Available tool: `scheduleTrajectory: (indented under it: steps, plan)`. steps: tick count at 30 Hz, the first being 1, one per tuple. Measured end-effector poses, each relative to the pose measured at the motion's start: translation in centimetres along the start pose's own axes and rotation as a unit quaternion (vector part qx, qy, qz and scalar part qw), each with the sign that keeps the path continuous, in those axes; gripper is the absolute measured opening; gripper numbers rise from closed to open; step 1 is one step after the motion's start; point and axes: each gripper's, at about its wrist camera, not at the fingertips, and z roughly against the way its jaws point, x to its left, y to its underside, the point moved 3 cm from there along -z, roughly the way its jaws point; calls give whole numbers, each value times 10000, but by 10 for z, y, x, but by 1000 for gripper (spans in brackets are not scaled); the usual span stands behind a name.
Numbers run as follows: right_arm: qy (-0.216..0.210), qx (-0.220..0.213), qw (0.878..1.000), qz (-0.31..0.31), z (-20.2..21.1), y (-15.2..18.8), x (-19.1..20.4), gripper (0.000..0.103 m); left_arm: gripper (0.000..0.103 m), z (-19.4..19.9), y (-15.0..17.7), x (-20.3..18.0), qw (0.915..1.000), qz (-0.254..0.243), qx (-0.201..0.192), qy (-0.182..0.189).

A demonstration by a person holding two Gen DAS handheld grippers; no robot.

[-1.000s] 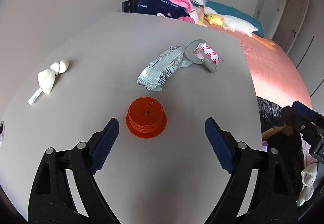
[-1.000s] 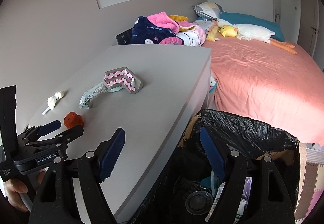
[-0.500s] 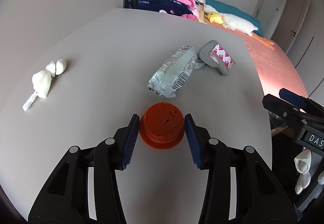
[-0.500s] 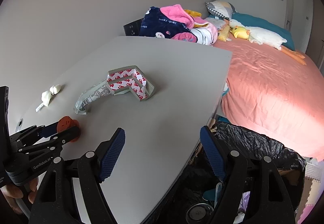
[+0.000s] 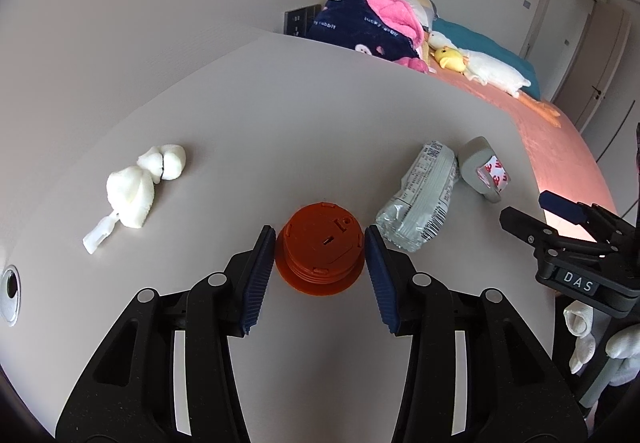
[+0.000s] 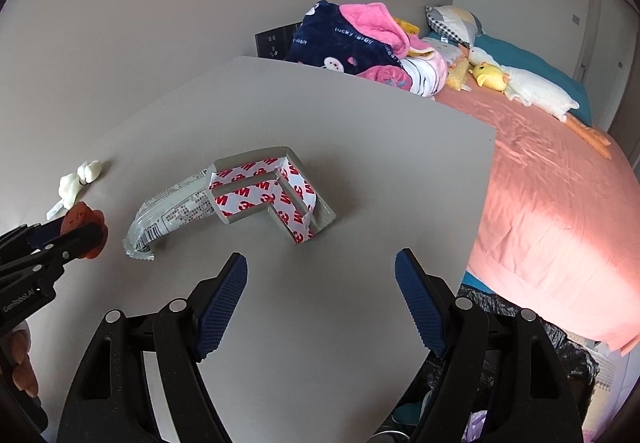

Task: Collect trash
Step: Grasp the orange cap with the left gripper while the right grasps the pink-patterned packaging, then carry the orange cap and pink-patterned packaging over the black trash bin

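The left claw (image 5: 320, 243) has its 2 pads against the sides of the orange lid (image 5: 320, 249), near the desk's (image 5: 304, 123) front edge. Squeeze evenly on the ribbed wall, then lift straight. The right claw (image 6: 320, 279) hangs wide, empty.

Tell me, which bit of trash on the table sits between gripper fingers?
The orange cap, clamped by the left gripper; wrapper, corner guard and white wad lie untouched.
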Motion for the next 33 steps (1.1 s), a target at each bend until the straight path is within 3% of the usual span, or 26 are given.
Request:
scheduleTrajectory:
  steps: [10, 13, 15, 33]
  plan:
    - [248, 132, 9991, 327, -32, -15, 10, 76, 43, 6, 0, 22, 9993, 350, -5, 98]
    - [272, 125, 9985, 464, -37, -19, 13, 67, 43, 6, 0, 25, 9992, 390, -5, 97]
    - [211, 159, 9978, 606, -40, -20, 15, 44, 43, 8, 1, 25, 9992, 381, -10, 98]
    - [-179, 4, 9998, 33, 8, -6, -5, 39, 43, 15, -3, 13, 9994, 263, -127, 211]
